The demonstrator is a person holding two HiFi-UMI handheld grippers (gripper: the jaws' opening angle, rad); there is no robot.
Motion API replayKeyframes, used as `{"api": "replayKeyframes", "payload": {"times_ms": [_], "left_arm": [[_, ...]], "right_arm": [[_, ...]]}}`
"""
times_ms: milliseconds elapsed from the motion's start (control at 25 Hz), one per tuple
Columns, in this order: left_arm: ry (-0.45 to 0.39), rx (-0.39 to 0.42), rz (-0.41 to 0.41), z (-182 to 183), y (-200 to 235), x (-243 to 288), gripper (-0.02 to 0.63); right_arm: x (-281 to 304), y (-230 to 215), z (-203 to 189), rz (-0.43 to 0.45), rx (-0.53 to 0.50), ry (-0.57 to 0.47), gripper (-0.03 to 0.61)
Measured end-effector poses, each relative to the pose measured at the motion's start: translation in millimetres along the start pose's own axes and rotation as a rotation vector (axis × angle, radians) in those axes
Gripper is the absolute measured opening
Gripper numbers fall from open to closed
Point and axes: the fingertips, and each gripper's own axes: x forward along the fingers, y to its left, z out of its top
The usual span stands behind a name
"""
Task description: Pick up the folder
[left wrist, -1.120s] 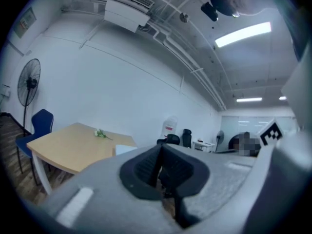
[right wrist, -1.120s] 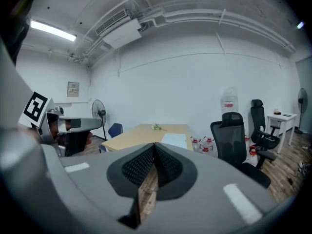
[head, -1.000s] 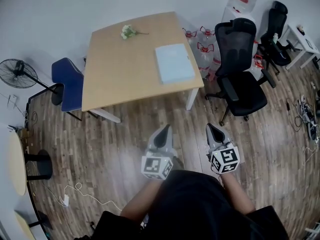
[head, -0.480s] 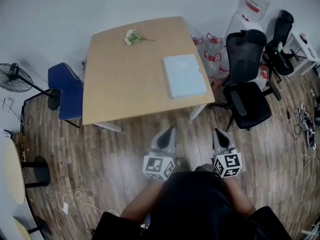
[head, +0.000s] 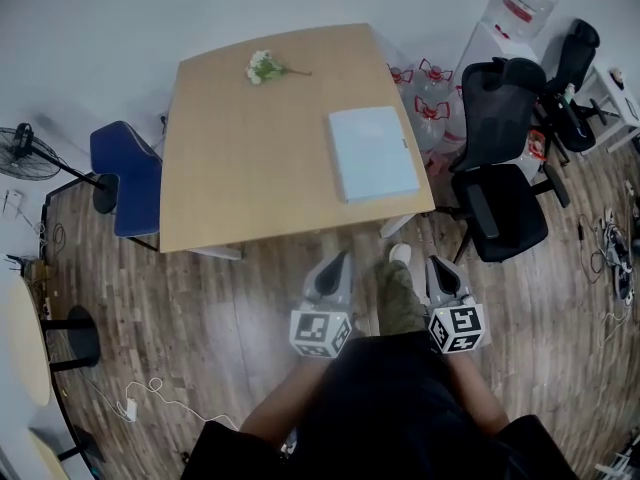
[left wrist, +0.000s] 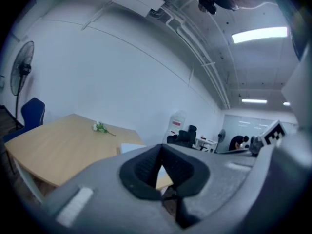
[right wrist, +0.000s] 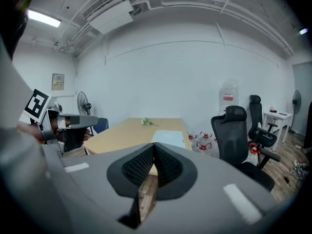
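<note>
The pale blue rectangular folder (head: 373,153) lies flat and closed on the light wooden table (head: 250,158), at about four o'clock on the tabletop in the head view. Its long sides run just beside the table's right edge, and its near short end sits close to the front right corner, with the whole folder resting on the wood. The cover is plain; a tiny mark on its right long side is too small to make out.

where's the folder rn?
Head view: the folder lies flat on the table, near its right edge and front right corner, with the black chair just beyond.
</note>
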Motion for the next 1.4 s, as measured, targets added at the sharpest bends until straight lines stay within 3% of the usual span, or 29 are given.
{"api": "replayKeyframes", "payload": {"times_ms": [320, 600, 800, 1080, 1400], "left_arm": [[0.036, 0.017, 0.067, 9, 22, 89, 0.002], [0.09, -0.002, 0.161, 9, 51, 168, 0.002], [0.063, 0.014, 0.222, 8, 56, 215, 0.002], [0.112, -0.09, 0.309, -28, 71, 257, 0.002], [0.158, -0.098, 0.384, -61, 102, 269, 0.002]], "right_arm": [[88, -84, 16, 0.043, 0.053, 0.021, 0.0], [166, -141, 37, 0.205, 0.068, 0.05, 0.0], [204, -181, 36, 0.246, 0.069, 0.094, 0.0], [244, -211, 20, 0.322, 0.075, 0.176, 0.0], [279, -230, -5, 0.311, 0.097, 0.266, 0.0]]}}
